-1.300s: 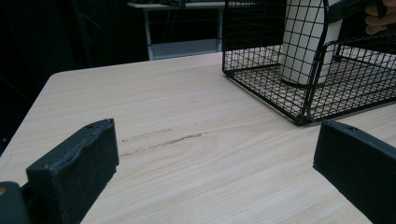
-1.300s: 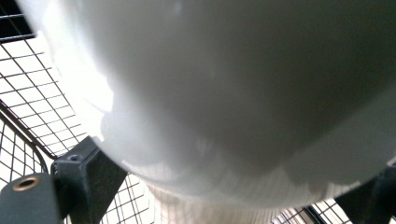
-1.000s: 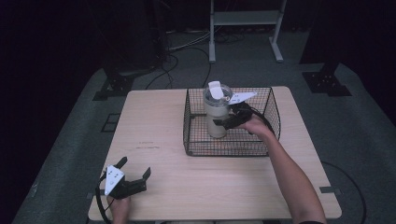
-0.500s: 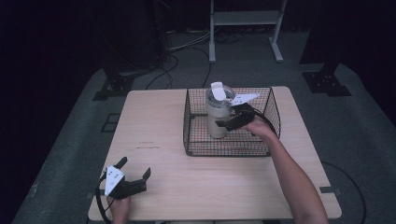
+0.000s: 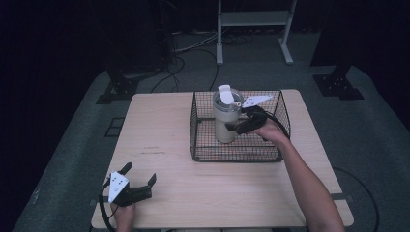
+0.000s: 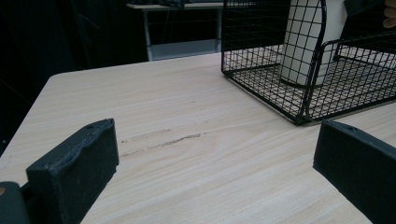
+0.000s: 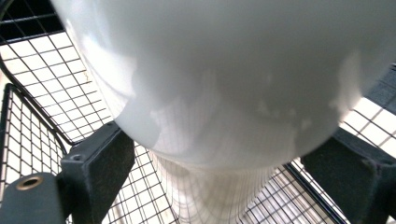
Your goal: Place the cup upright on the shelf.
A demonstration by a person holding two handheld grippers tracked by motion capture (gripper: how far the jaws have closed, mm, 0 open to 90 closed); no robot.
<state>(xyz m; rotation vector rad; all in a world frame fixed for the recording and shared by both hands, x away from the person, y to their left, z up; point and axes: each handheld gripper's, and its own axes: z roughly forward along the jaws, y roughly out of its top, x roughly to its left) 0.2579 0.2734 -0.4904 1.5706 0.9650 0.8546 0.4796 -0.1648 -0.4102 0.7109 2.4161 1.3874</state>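
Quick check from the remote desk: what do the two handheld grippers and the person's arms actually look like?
Both are black two-jaw tools. The left gripper carries a white three-cornered plate on top and a black cable looping from its rear; its jaws are thick, blocky black pads with a rough surface. The right gripper has the same pale plate and a black cable. The right forearm is bare, with no sleeve or glove visible.

tumbler | white, lidded | upright | inside wire basket, left half
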